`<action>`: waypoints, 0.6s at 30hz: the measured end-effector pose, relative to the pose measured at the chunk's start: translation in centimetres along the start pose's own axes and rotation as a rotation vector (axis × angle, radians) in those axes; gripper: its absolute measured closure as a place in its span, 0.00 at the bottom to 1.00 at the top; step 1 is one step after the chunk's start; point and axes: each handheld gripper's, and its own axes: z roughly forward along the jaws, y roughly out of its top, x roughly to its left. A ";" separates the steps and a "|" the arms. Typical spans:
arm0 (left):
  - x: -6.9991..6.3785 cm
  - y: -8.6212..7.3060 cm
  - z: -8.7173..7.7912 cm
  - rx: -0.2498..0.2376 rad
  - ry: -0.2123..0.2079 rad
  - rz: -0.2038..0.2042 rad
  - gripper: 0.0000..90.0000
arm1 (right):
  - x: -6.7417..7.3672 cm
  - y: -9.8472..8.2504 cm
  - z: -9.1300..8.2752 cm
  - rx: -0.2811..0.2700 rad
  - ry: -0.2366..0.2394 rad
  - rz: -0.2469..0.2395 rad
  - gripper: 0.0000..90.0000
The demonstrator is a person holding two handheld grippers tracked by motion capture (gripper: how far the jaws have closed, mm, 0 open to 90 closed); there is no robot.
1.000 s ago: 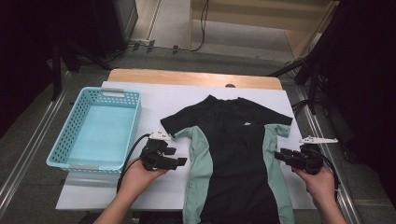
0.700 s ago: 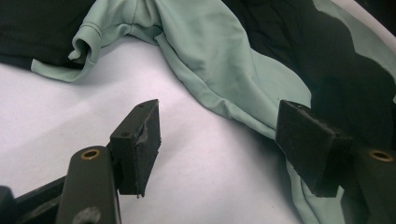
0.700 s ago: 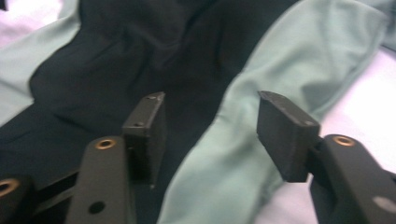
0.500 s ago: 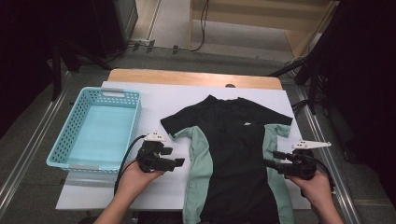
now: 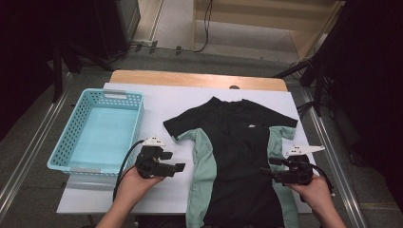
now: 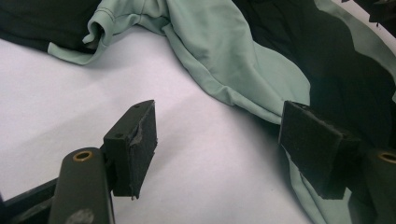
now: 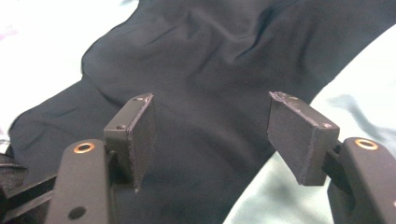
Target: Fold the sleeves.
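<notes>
A black T-shirt [image 5: 237,142] with mint-green side panels lies face up on the white table [image 5: 157,104]. My left gripper [image 5: 179,167] hovers just left of the shirt's left green panel [image 6: 224,60], pointing right. Its jaws have just been opening and stand open over bare table with nothing between them [image 6: 218,133]. My right gripper [image 5: 265,173] points left over the shirt's lower right side. Its jaws have just been opening too and stand open above the black cloth [image 7: 210,56], with nothing pinched between them [image 7: 210,126].
A light-blue plastic basket [image 5: 95,135] stands at the table's left, just beyond my left hand. A wooden strip [image 5: 199,80] runs along the far edge. Dark stands and cables surround the table, and metal rails run along both sides.
The right gripper has shifted a little left and toward the near edge, and its jaws have spread wider. The left gripper has stayed nearly in place.
</notes>
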 end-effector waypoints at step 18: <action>-0.2 0.8 0.9 -0.001 0.026 0.037 0.28 | 0.5 0.1 0.7 0.030 0.015 -0.037 0.34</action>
